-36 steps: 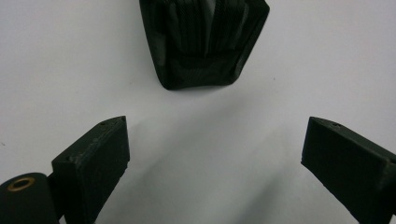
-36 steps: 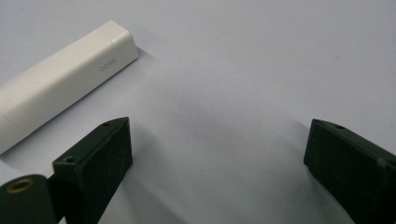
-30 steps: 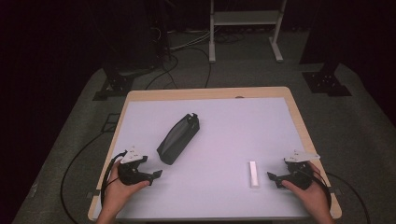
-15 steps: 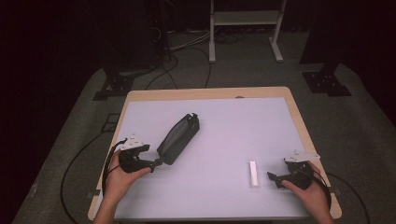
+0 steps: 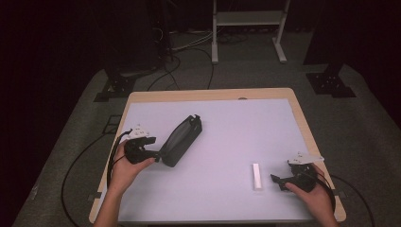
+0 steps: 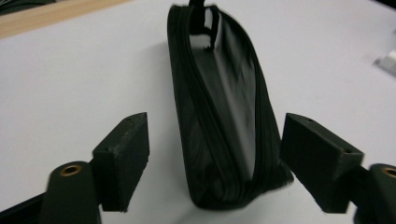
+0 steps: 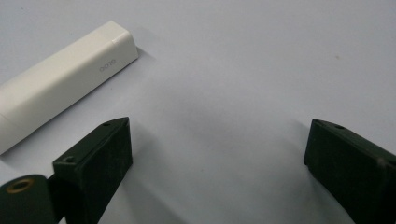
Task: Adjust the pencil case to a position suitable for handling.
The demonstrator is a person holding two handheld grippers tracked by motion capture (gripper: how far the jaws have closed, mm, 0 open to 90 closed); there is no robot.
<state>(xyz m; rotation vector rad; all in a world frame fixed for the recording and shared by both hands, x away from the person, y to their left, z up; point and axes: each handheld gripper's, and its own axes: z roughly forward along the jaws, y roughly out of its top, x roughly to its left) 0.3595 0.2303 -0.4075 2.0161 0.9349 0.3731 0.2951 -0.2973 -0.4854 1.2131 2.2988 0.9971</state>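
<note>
Dark floor with cables surrounds a pale table at frame centre. Left of centre lies a black pouch, slanting toward the upper right. At its lower end sits the left gripper; its jaws have just been closing, the pouch end between them, the right pad close to the fabric, the left apart. Lower right, the right gripper rests spread wide, empty, beside a white bar.
</note>
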